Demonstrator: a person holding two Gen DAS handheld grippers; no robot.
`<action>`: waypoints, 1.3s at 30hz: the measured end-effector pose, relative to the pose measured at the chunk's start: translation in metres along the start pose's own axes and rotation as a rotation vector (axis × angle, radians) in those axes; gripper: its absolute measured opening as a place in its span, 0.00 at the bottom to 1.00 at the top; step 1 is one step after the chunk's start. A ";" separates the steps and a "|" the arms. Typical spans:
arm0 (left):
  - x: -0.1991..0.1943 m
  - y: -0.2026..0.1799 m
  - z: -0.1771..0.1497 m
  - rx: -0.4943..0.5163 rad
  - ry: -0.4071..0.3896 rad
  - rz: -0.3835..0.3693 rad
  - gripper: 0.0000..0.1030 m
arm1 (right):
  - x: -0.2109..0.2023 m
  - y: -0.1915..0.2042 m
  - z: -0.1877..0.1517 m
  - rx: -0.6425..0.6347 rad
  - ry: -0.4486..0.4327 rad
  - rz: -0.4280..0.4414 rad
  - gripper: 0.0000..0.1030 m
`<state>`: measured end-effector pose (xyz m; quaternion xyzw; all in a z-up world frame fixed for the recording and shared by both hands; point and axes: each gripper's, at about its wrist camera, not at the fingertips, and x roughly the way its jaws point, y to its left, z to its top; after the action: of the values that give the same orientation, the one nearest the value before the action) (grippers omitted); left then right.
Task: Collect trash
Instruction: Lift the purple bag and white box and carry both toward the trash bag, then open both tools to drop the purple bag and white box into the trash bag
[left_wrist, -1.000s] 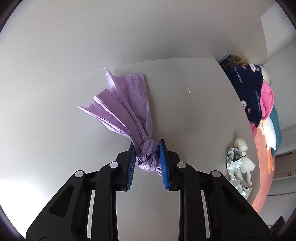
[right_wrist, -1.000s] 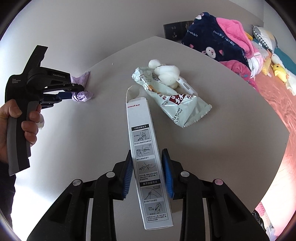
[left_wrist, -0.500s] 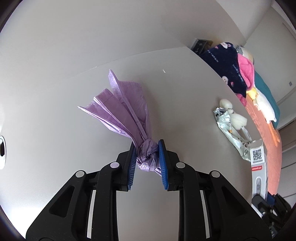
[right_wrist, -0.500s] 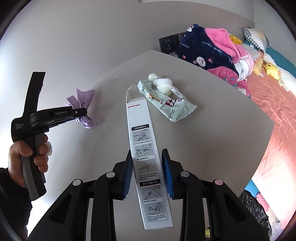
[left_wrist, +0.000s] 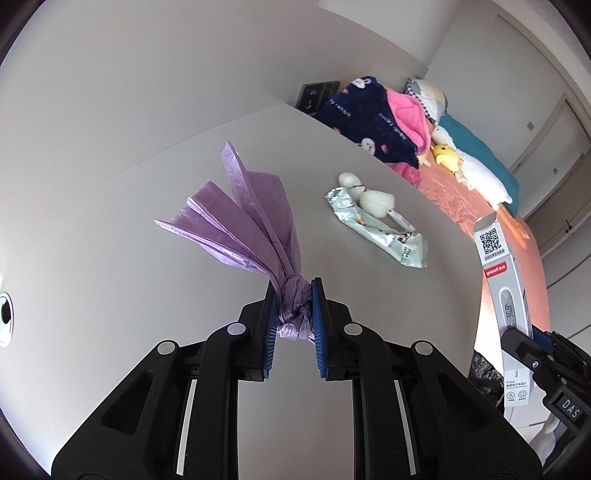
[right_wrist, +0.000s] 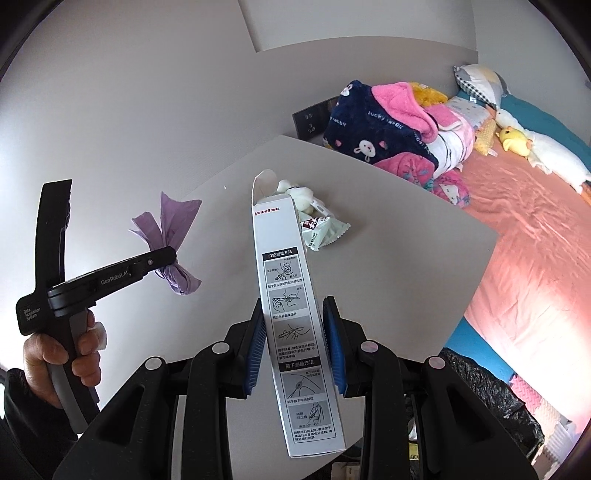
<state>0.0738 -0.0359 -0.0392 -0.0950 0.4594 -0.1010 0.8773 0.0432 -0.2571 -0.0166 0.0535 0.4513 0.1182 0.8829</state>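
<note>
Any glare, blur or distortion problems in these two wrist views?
Left wrist view: strong fisheye bending of the table edge, dark vignette corners, purple bag sharp. Right wrist view: same distortion, pink-orange glare washing the bed at right, box print legible.

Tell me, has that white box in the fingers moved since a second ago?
Yes. The white box has been lifted: in the right wrist view the table and snack wrapper now sit farther below and behind it.

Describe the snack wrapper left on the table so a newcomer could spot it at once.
On the grey table beside the bed, the wrapper lies flat towards the far edge. White cotton wads rest against it; unlike them, it is a crinkled pale-green pouch, torn open.
</note>
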 end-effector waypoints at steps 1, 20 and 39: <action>-0.001 -0.004 -0.001 0.009 -0.001 -0.009 0.16 | -0.003 -0.001 -0.001 0.003 -0.005 -0.002 0.31; -0.022 -0.104 -0.020 0.226 0.006 -0.178 0.16 | -0.084 -0.048 -0.031 0.101 -0.118 -0.082 0.31; -0.028 -0.193 -0.057 0.435 0.069 -0.340 0.16 | -0.142 -0.099 -0.074 0.239 -0.170 -0.182 0.31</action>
<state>-0.0063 -0.2183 0.0009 0.0234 0.4341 -0.3460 0.8315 -0.0811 -0.3907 0.0313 0.1267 0.3887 -0.0216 0.9124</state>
